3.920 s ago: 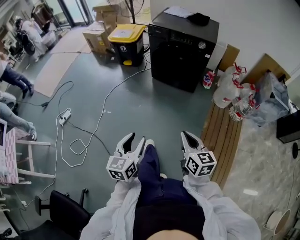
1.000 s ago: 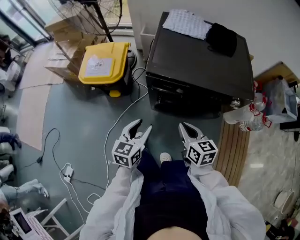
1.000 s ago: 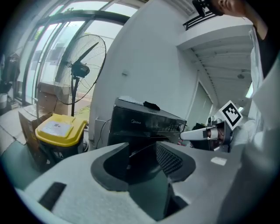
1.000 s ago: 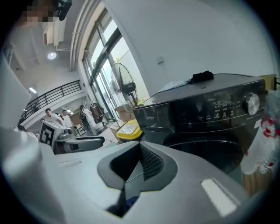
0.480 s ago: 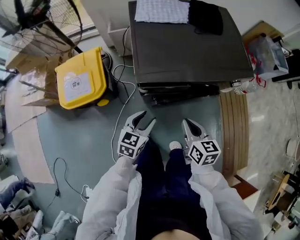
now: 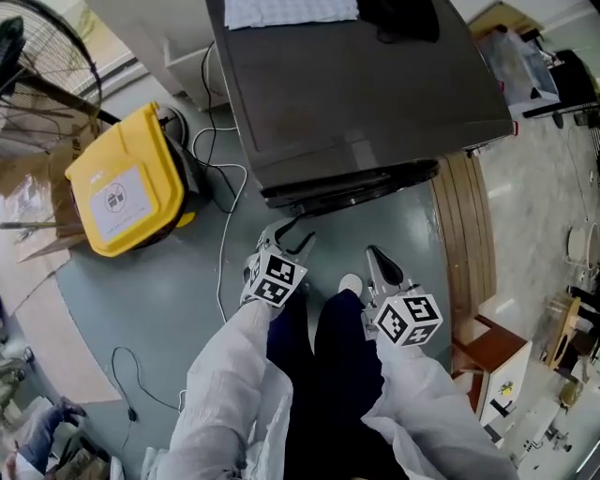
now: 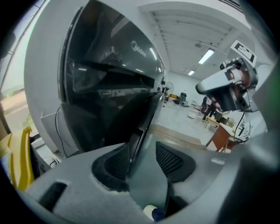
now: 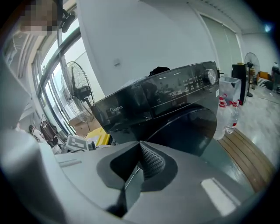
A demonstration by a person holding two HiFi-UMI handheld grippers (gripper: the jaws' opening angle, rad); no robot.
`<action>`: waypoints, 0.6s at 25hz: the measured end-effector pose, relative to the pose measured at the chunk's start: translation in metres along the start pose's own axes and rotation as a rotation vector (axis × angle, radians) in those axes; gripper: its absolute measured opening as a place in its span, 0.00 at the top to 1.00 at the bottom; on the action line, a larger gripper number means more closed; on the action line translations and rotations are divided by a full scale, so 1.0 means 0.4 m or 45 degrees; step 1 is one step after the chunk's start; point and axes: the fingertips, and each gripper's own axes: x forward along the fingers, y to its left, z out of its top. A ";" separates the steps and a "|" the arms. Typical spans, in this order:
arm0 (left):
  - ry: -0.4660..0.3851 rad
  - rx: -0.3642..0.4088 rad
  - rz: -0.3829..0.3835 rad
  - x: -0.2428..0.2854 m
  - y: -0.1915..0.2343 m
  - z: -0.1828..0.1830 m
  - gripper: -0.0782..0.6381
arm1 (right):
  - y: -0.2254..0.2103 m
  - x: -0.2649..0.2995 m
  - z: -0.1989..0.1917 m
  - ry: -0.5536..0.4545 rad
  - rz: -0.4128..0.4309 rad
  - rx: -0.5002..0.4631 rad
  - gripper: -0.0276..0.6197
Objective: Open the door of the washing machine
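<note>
Black front-loading washing machine (image 6: 356,103) filling the top of the head view, with a white cloth (image 6: 291,11) and a dark bundle (image 6: 398,19) lying on top of it. Wooden decking (image 6: 464,253) to its right, yellow bin (image 6: 122,192) to its left on the floor (image 6: 187,272). Round door (image 8: 188,131) plain on the front in the right gripper view, shut or barely ajar; cannot say which.

Step in hand, by the look of it: taking hold of the door. Left tongs (image 6: 286,234) right up at the machine's front, spread apart, with the dark door edge (image 7: 142,118) running down between the pads (image 7: 118,159) and close against the left one; not clamped on it yet. Right tongs (image 6: 375,258) hanging back beside the person's leg (image 6: 328,347), pressed together on nothing, pointed toward the machine.

Next, most likely: close the left tongs on that edge, then draw back along the hinge's arc rather than straight out. Worth getting a firm bite first; thin, glossy rim, probably prone to slipping.
</note>
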 end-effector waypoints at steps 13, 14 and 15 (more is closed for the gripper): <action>0.142 0.198 -0.064 0.167 0.028 -0.071 0.79 | -0.064 -0.025 -0.082 0.031 -0.118 0.095 0.95; 0.145 0.217 -0.060 0.167 0.027 -0.071 0.79 | -0.066 -0.028 -0.087 0.031 -0.122 0.100 0.95; 0.148 0.228 -0.055 0.166 0.025 -0.072 0.79 | -0.066 -0.032 -0.091 0.031 -0.126 0.106 0.95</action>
